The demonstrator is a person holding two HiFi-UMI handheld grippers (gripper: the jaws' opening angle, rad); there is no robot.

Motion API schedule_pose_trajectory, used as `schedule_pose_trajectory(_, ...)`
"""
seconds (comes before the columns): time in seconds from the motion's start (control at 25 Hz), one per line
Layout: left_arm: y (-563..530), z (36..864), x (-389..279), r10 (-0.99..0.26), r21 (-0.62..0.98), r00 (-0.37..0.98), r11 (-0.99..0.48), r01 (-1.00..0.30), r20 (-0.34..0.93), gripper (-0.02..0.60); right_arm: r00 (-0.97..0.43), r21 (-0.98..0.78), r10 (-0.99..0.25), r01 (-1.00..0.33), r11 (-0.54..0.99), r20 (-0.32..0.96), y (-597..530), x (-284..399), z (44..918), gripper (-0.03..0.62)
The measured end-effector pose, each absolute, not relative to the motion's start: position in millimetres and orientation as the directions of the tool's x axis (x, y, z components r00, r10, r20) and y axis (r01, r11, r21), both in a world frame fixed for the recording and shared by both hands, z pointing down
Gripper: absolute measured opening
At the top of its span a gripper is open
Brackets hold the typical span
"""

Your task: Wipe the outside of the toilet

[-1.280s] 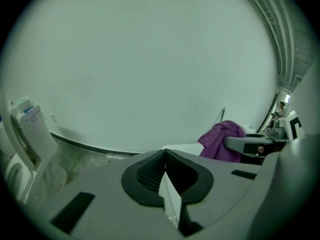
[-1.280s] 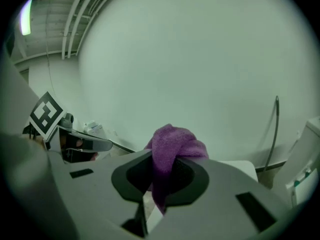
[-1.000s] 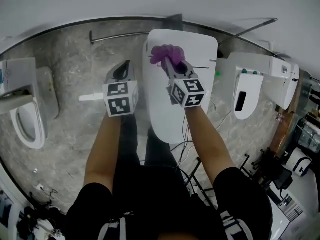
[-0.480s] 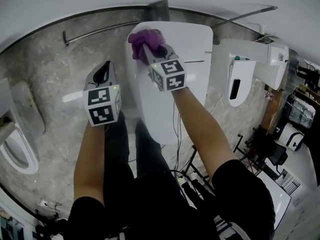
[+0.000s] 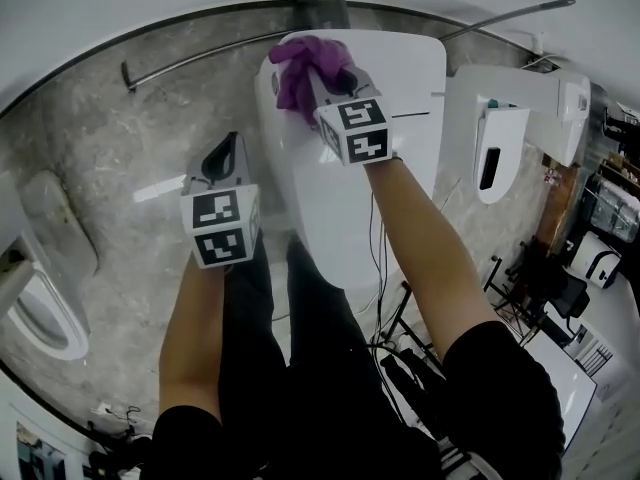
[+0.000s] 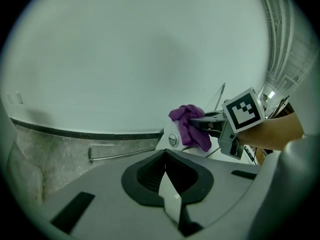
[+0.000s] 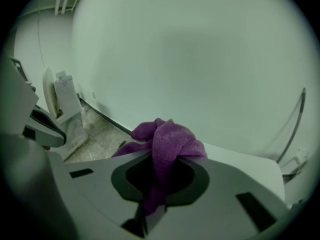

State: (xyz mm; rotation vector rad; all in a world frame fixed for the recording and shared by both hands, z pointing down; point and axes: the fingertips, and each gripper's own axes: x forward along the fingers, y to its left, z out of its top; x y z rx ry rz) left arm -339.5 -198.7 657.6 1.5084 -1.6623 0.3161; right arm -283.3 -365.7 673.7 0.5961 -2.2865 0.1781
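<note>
Three toilets (image 5: 410, 138) (image 5: 520, 93) (image 5: 60, 228), two grippers (image 5: 232, 140) (image 5: 315, 68), one purple cloth (image 5: 295, 78) and two metal rails (image 5: 200, 56) (image 5: 510, 16) are in view.

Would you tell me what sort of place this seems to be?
Likely a toilet showroom or test room: the white toilet stands between a second toilet and a third toilet, with loose cables on the floor.

The head view is bright, soft and evenly lit, with only faint, diffuse shadows. The white glossy ceramic toilet (image 5: 405, 78) is nearly washed out, its far edge faint against the pale plain wall (image 5: 150, 8) behind it. Fisheye distortion bows the grey speckled stone floor (image 5: 110, 148) left of the toilet into an arc. Both gripper views are dimmer, green-tinted, ringed by black vignette and soft in the near foreground.
</note>
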Motion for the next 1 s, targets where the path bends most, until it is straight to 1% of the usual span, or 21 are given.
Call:
schedule_pose_trajectory(0.32, -193.0, 652.5, -337.6, -0.696, 0.322, 0.062, 0.25, -0.913, 0.716, 0.008, -0.567, 0.112, -0.443, -0.523, 0.845, 0.695, -387.8, -258.1, 675.3, 0.047)
schedule_pose_trajectory(0.48, -191.6, 648.9, -332.8, -0.688, 0.298, 0.053, 0.243, -0.923, 0.724, 0.008, -0.553, 0.159, -0.472, -0.519, 0.84, 0.687, -401.3, -238.3, 676.4, 0.046)
schedule_pose_trajectory(0.64, -190.0, 649.4, -325.5, -0.687, 0.271, 0.038, 0.235, -0.933, 0.726, 0.008, -0.529, 0.166, -0.501, -0.556, 0.814, 0.685, -415.0, -216.1, 679.2, 0.046)
schedule_pose_trajectory(0.8, -193.5, 647.6, -303.4, -0.678, 0.258, 0.026, 0.244, -0.935, 0.735, 0.008, -0.501, 0.18, -0.51, -0.568, 0.803, 0.699, -430.4, -186.6, 680.2, 0.046)
schedule_pose_trajectory(1.0, -201.1, 644.2, -262.6, -0.673, 0.236, 0.015, 0.239, -0.942, 0.739, 0.008, -0.488, 0.179, -0.476, -0.537, 0.825, 0.731, -450.9, -150.0, 682.7, 0.046)
